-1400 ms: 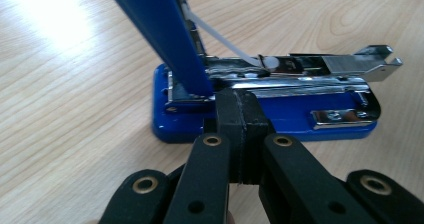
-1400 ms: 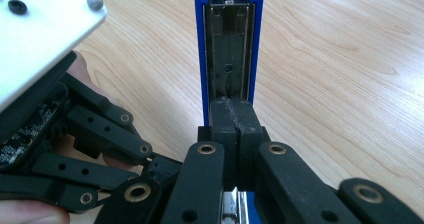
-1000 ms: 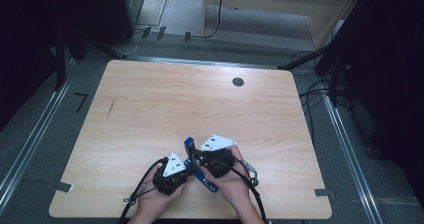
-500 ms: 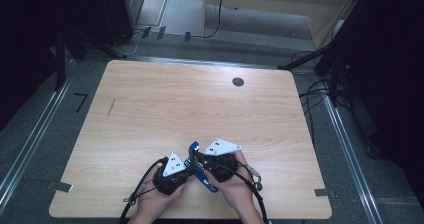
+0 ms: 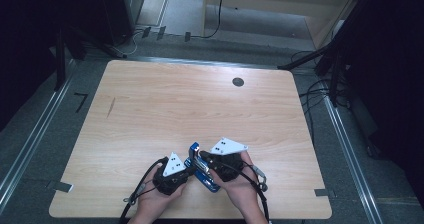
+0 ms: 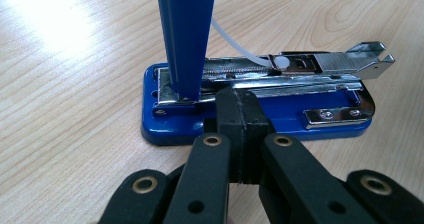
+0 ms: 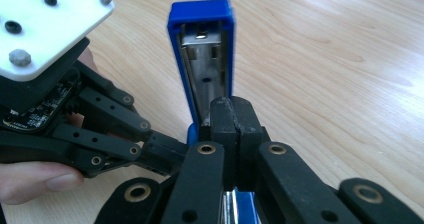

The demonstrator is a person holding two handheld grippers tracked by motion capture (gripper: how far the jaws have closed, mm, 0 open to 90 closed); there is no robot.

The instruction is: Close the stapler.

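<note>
We have a blue stapler (image 5: 202,170) lying open on the table (image 5: 200,109), right between our two grippers. Our left gripper (image 6: 243,134) has its jaws closed together with nothing between them, the tips resting against the near side of the stapler's metal staple track (image 6: 300,64), just to the right of the raised blue lid (image 6: 187,34). Our right gripper (image 7: 233,134) is closed as well, pads pressed flat to each other and empty, with the lid (image 7: 202,59) standing straight up just beyond its tips.

The trouble we foresee: neither gripper truly holds anything, so a push on the lid could slide the whole stapler across the smooth wood, or tip the lid shut again. The thin white plastic strand (image 6: 235,39) curving behind the track could snag a jaw. Both grippers crowd one another, so a careless turn could knock them together.

For room, the table's near edge lies close behind our hands, while ahead and to both sides the wood is bare, apart from a small dark round cap (image 5: 238,82) far off.
</note>
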